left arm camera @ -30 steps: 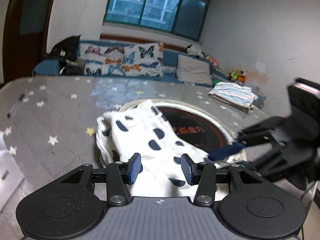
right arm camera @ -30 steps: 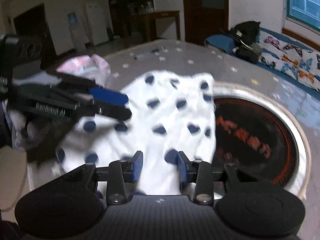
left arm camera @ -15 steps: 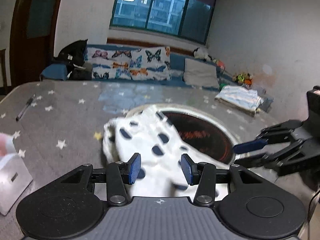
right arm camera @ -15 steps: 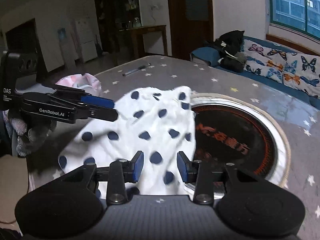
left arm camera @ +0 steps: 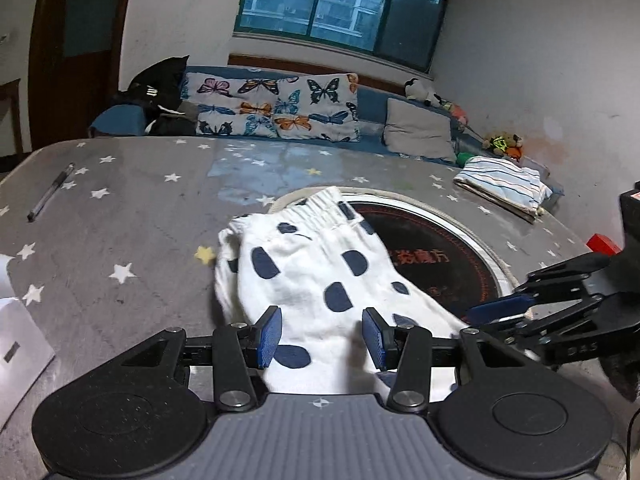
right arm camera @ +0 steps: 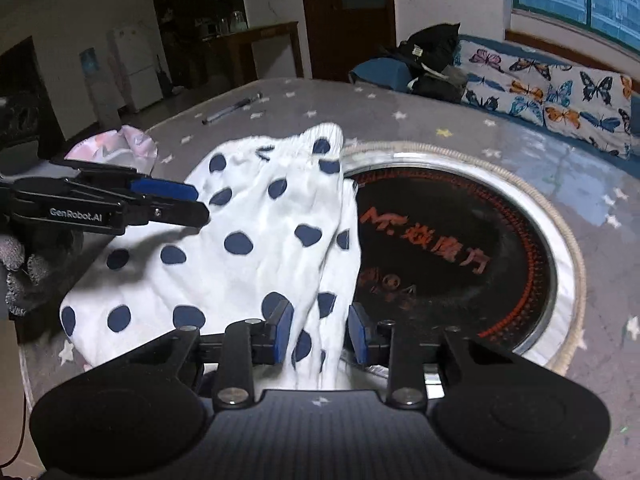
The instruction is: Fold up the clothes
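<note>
Grey starred table (left arm camera: 132, 216): round black glass inset (right arm camera: 452, 248) with silver rim at centre.
White navy-dotted garment (left arm camera: 316, 276): spread flat on table, waistband at far end, one edge over inset rim.
Striped folded cloth (left arm camera: 504, 184): far table edge, well apart.
Left claw (left arm camera: 322, 336): half-wide, garment hem between pads, untouched.
Right claw (right arm camera: 320, 334): narrow, closing, raised garment fold between pads.
Pen (left arm camera: 50, 192): far left, alone.

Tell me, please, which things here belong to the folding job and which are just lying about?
In use:
spotted garment
left gripper, open over it
right gripper, closing, cloth between its jaws

Lying about:
pen
striped cloth
pink cloth
cooktop
</note>
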